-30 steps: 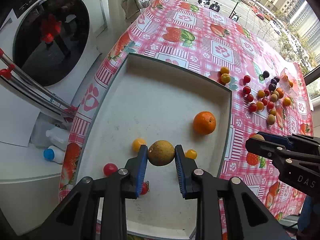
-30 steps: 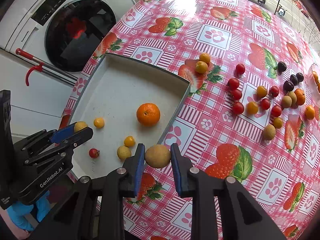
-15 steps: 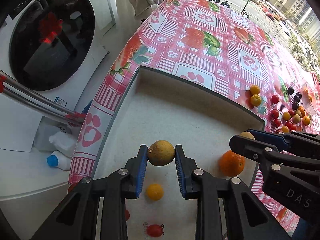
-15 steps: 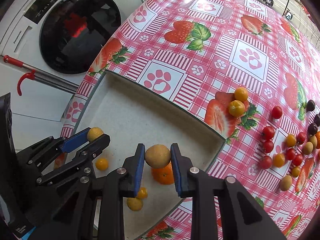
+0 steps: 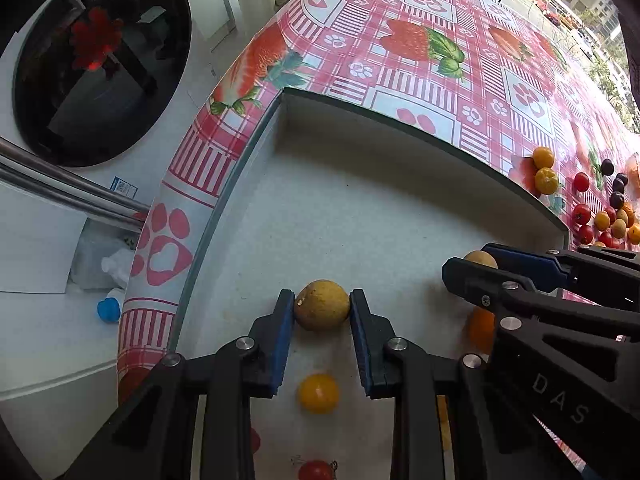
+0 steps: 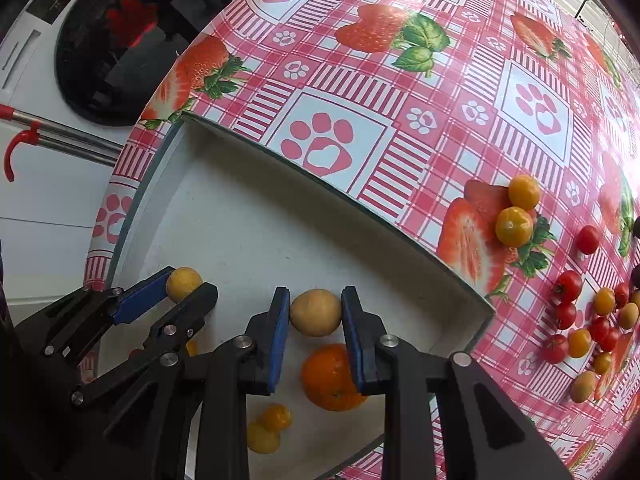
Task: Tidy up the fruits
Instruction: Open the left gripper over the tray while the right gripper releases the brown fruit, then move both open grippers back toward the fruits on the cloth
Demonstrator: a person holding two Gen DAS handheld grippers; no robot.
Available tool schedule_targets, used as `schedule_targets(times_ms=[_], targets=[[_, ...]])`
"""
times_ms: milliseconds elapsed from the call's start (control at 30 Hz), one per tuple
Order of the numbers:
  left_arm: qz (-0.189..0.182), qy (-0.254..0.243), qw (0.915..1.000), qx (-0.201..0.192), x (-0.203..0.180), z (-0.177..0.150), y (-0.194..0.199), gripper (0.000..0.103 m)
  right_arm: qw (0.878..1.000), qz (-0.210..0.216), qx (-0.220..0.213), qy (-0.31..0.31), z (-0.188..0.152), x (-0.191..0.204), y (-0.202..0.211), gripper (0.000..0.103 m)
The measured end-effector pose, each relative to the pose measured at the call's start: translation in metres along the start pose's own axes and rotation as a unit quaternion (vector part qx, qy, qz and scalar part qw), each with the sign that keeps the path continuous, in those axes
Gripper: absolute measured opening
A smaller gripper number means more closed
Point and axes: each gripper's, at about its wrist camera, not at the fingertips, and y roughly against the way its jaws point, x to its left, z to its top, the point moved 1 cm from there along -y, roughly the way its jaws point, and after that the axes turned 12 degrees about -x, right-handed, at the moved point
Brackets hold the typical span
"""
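The left gripper [image 5: 322, 312] has a round, dull-yellow fruit [image 5: 322, 309] with a rough, speckled skin pinched between its 2 blue pads, jaws drawn in snug against both sides, above the floor of the white tray [image 5: 360, 208]. The right gripper [image 6: 316, 314] does the same with a smoother tan fruit [image 6: 316, 312], pads pressing on either flank, also over the tray. From the left wrist view, the letters "DAS" read white on the right gripper's black body. Below the right jaws sits a glossy, dimpled orange [image 6: 332, 378], with 2 small yellow fruits [image 6: 270, 426] touching each other near it. Under the left jaws lies a smooth yellow cherry tomato [image 5: 318, 393], and a red tomato [image 5: 316, 470] with its stalk at the frame's bottom edge. The tray is rectangular, matte and lightly speckled, with low upright walls. It rests on a shiny pink plaid tablecloth [image 6: 400, 92] printed with strawberries and paw prints. Out on the cloth, a loose cluster of red, yellow and dark small fruits [image 6: 588, 320] lies well apart from the tray. Beside the table stands a white washing machine [image 5: 96, 60] with a round dark glass door.
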Motion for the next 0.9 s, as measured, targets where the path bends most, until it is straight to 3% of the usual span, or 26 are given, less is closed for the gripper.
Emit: schedule_targets(times_ms=[67,133,167,200,267,400,600,900], targets=[[0.000,-0.004,1.0000,0.004,-0.001,0.000,-0.001,0.033,1.000,0.002,0.003,-0.003,0.000,0.001,-0.002,0.029],[-0.006,-0.002,0.9999,0.008,-0.001,0.001,-0.001,0.076,1.000,0.009,0.004,-0.009,0.001,0.001,-0.003,0.029],[-0.006,-0.001,1.0000,0.001,0.000,0.001,0.002,0.082,1.000,0.012,0.004,-0.010,0.001,0.001,-0.003,0.035],[-0.006,-0.003,1.0000,-0.006,-0.002,0.001,0.004,0.082,1.000,0.016,0.005,-0.010,0.001,0.001,-0.003,0.047],[-0.007,-0.010,0.9999,-0.001,-0.005,0.000,0.006,0.082,1.000,0.022,0.001,-0.012,0.002,-0.002,0.000,0.060],[-0.006,-0.018,0.9998,0.002,-0.013,0.000,0.010,0.082,0.999,0.029,-0.010,-0.015,0.006,-0.004,0.011,0.076],[0.002,-0.012,0.9999,-0.003,-0.017,-0.007,0.024,0.082,0.999,0.021,-0.043,-0.015,0.009,-0.011,0.040,0.088],[-0.004,-0.019,0.9997,0.013,-0.030,-0.031,0.045,0.082,0.996,0.017,-0.068,-0.048,-0.012,-0.039,0.078,0.090]])
